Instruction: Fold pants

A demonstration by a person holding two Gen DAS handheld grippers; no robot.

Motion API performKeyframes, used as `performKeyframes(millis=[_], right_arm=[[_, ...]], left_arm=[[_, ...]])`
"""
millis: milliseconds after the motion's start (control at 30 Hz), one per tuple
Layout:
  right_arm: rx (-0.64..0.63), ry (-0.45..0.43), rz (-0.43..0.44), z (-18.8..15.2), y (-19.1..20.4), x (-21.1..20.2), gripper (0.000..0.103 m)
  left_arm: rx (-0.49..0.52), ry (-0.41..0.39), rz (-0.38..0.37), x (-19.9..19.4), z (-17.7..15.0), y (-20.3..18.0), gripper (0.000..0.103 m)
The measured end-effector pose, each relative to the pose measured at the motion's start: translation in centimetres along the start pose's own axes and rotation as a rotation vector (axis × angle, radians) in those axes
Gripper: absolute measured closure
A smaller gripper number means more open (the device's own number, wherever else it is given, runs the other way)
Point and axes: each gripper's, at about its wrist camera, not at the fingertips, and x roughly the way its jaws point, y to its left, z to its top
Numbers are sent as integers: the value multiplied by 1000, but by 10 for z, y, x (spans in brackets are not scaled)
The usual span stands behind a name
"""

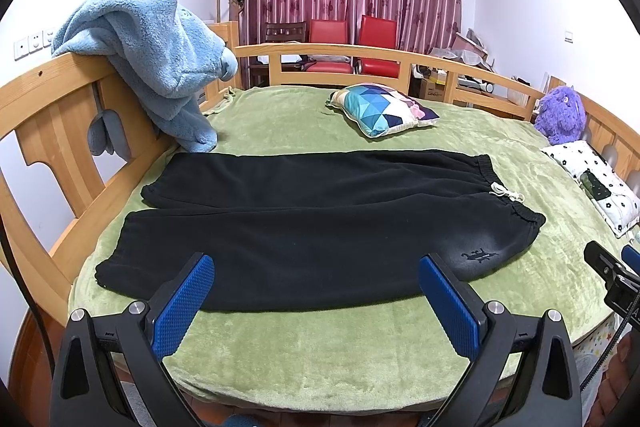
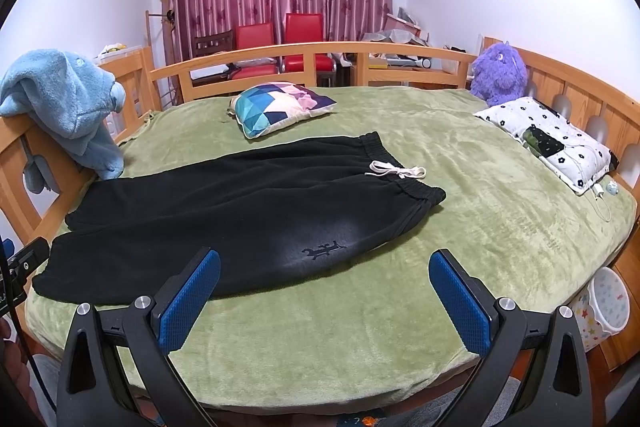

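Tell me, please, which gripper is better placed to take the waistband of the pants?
Probably the right gripper: the waistband lies on its side, just ahead, while the open left gripper faces the legs of the pants, nearer the cuffs.

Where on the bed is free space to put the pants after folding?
The widest bare patch of the green blanket lies between the waistband of the black pants and the white flowered pillow. A free strip also runs along the near edge, before both open tongs. The far side is more crowded: colourful pillow, purple plush toy.
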Motion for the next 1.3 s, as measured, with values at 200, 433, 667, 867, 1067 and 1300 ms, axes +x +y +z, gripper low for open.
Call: performKeyframes(millis=[200, 433, 667, 867, 1067, 1300], right_arm=[[0, -1, 0, 0, 1, -1, 1], [1, -1, 1, 0, 2, -2, 1], [7, 14, 5, -2, 1, 9, 1], [56, 52, 56, -12, -11, 45, 5], [117, 132, 69, -27, -28, 103, 26], [156, 275, 48, -52, -41, 180, 39]], left_arm=[[2, -5, 0, -3, 1, -1, 0], [1, -7, -1, -3, 1, -1, 0], [-1, 7, 0, 2, 2, -2, 0], [-45, 48, 35, 34, 0, 16, 0], [-125, 124, 57, 87, -13, 52, 2], [-172, 252, 106, 146, -34, 91, 7]])
